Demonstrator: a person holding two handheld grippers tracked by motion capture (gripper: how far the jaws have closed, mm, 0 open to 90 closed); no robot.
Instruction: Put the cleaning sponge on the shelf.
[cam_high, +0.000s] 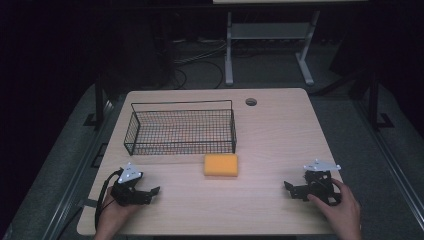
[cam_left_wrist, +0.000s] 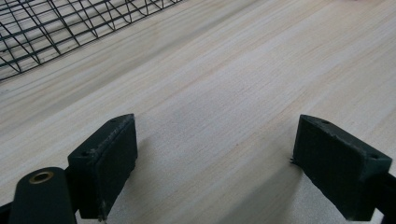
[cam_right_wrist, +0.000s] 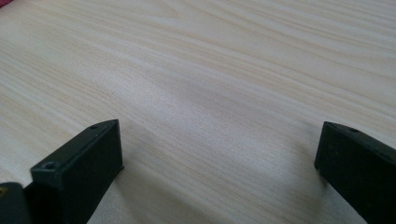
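An orange sponge (cam_high: 221, 164) lies on the light wooden table (cam_high: 280, 130), just in front of a black wire basket (cam_high: 180, 131). My left gripper (cam_high: 152, 192) rests low at the table's front left, held by a hand, pointing right toward the middle. Its jaws stand wide apart over bare wood in the left gripper view (cam_left_wrist: 215, 158), with a corner of the wire basket (cam_left_wrist: 56, 28) ahead at the upper left. My right gripper (cam_high: 291, 189) rests at the front right, pointing left. Its jaws are also wide apart over bare wood (cam_right_wrist: 219, 163). Nothing is between either pair.
A round cable hole (cam_high: 251, 102) sits near the table's far edge. Beyond the table stand a white frame's legs (cam_high: 229, 50) and cables on the dark floor. Open tabletop lies between the two grippers and to the right of the basket.
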